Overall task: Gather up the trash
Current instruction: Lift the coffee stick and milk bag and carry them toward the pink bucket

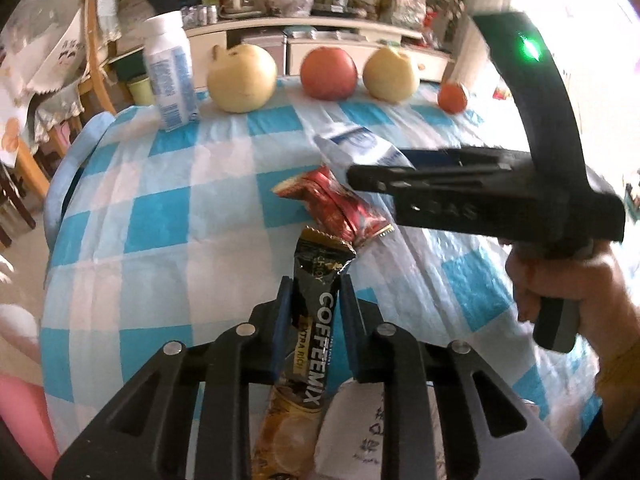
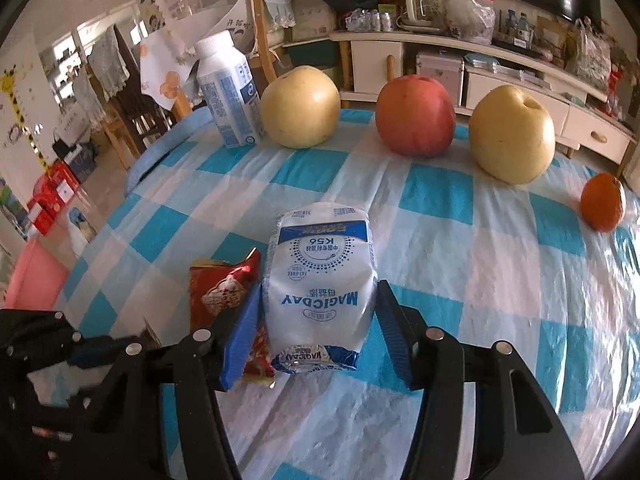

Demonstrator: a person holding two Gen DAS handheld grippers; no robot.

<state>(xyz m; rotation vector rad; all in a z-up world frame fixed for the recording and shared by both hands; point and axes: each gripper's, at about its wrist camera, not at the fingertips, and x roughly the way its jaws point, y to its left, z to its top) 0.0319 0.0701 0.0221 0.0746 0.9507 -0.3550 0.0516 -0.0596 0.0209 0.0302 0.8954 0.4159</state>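
Note:
A black and gold coffee mix sachet [image 1: 316, 320] stands lengthwise between the blue pads of my left gripper [image 1: 316, 292], which is shut on its edges. Just beyond it a crumpled red wrapper [image 1: 340, 208] lies on the checked cloth. My right gripper [image 2: 318, 328] is shut on a white and blue Magicday pouch [image 2: 324, 280], its pads pressing both sides. In the right wrist view the red wrapper [image 2: 224, 288] sits just left of that gripper's left finger. In the left wrist view the right gripper [image 1: 360, 178] reaches in from the right, with the white pouch [image 1: 356, 146] at its tip.
Along the far edge of the blue and white checked table [image 2: 500, 280] stand a white bottle [image 2: 226, 92], two yellow pears [image 2: 300, 106], a red apple [image 2: 416, 114] and a small orange [image 2: 602, 202]. A white printed object [image 1: 352, 432] lies under my left gripper. Chairs and cluttered shelves stand behind the table.

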